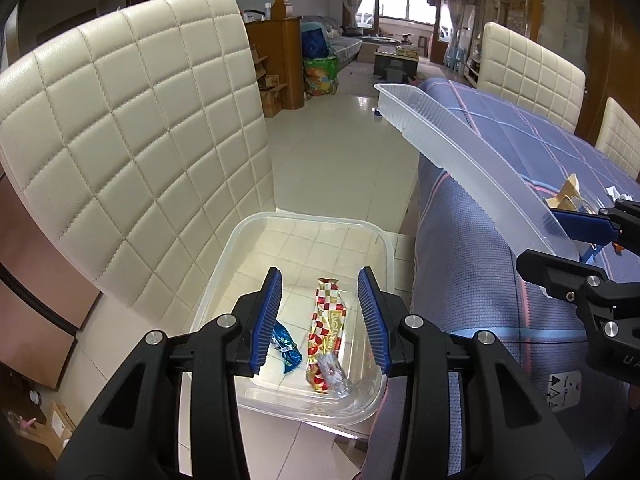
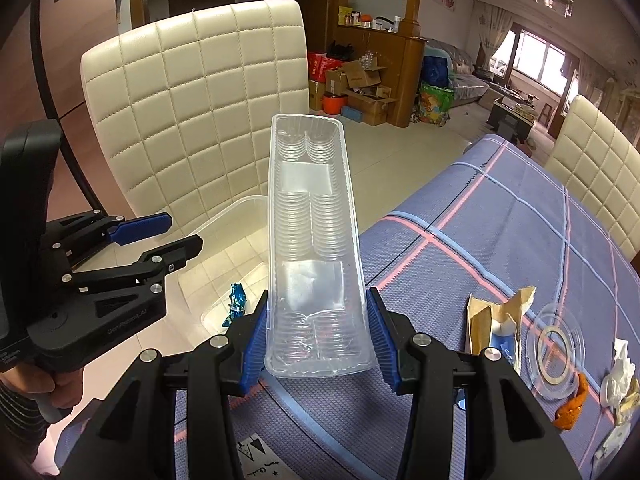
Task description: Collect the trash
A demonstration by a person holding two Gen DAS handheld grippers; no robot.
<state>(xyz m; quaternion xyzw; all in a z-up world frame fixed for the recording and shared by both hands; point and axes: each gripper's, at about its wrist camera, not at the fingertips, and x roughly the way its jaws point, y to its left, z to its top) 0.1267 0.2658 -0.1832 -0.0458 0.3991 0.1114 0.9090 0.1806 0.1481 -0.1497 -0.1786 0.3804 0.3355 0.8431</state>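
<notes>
A clear plastic bin (image 1: 304, 220) sits on the seat of a cream quilted chair (image 1: 132, 140). Inside it lie a red-and-gold checked wrapper (image 1: 328, 328) and a crumpled blue wrapper (image 1: 286, 346). My left gripper (image 1: 320, 280) hangs over the bin, open, its pads touching nothing; the right wrist view shows it too (image 2: 182, 232). My right gripper (image 2: 317, 296) is shut on the near end of a long clear ribbed tray (image 2: 310, 220). The tray sticks out past the table edge toward the chair and bin (image 2: 248, 204). The left wrist view has the tray (image 1: 460, 148) and right gripper (image 1: 544, 240) at right.
A table with a blue checked cloth (image 2: 500, 220) lies to the right. On it are a torn brown paper packet (image 2: 496, 320), a clear round lid (image 2: 556, 348), an orange scrap (image 2: 572, 404) and crumpled tissue (image 2: 622, 372). More cream chairs (image 2: 592, 160) stand behind.
</notes>
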